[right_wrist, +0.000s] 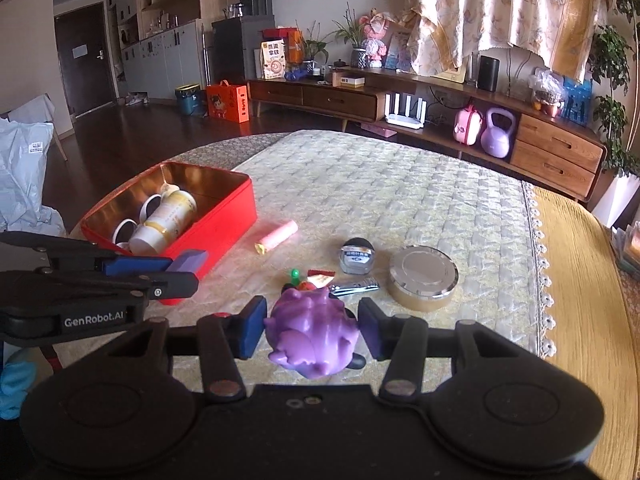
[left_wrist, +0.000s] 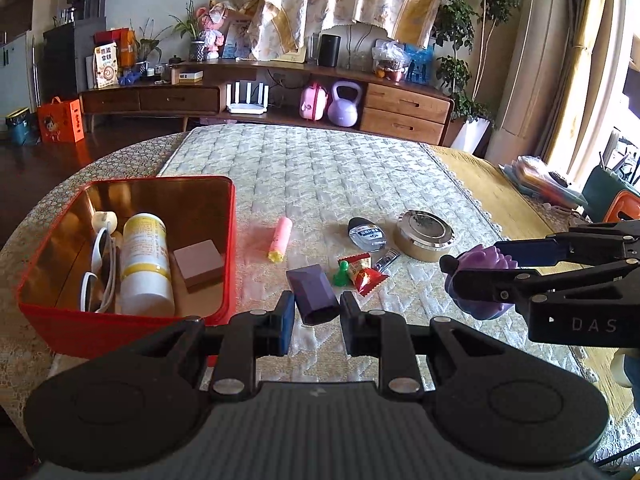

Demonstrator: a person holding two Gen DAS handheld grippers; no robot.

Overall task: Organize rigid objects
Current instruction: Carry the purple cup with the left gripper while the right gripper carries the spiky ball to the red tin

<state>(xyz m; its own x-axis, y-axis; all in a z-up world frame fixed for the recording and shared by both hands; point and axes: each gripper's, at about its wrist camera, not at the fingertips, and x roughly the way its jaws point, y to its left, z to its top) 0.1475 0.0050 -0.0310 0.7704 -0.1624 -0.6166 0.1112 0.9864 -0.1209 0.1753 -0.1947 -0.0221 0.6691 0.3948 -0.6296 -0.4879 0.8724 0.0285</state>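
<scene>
Two hand-held grippers are seen above a quilted table cover. The left gripper (left_wrist: 316,316) is closed to a narrow gap on a dark purple block (left_wrist: 313,294), which is held between its pads. The right gripper (right_wrist: 312,326) is set about half open around a purple spiky toy (right_wrist: 310,330); in its own view a sliver of gap seems to remain at each pad, while in the left view the toy appears clamped, so the grip is judged to be light. The toy could slip or roll out, since its shape is rounded and lumpy and little pad surface is engaged. The block, gripped near one end, could pivot downward. A collision is also possible, because the two grippers are close side by side and both loads are probably meant for the one red tin (left_wrist: 120,312), which lies to the left of the left gripper. In the tin are counted one white and yellow bottle (left_wrist: 144,260), one brown block (left_wrist: 199,265), one pair of white-framed glasses (left_wrist: 102,268) and one small cream object, unclear. Ahead of the grippers are counted one pink tube (left_wrist: 280,239), one green pawn (left_wrist: 341,273), one red snack packet (left_wrist: 362,272), one nail clipper (left_wrist: 387,261), one dark oval gadget (left_wrist: 366,234) and one round metal tin (left_wrist: 426,236).
</scene>
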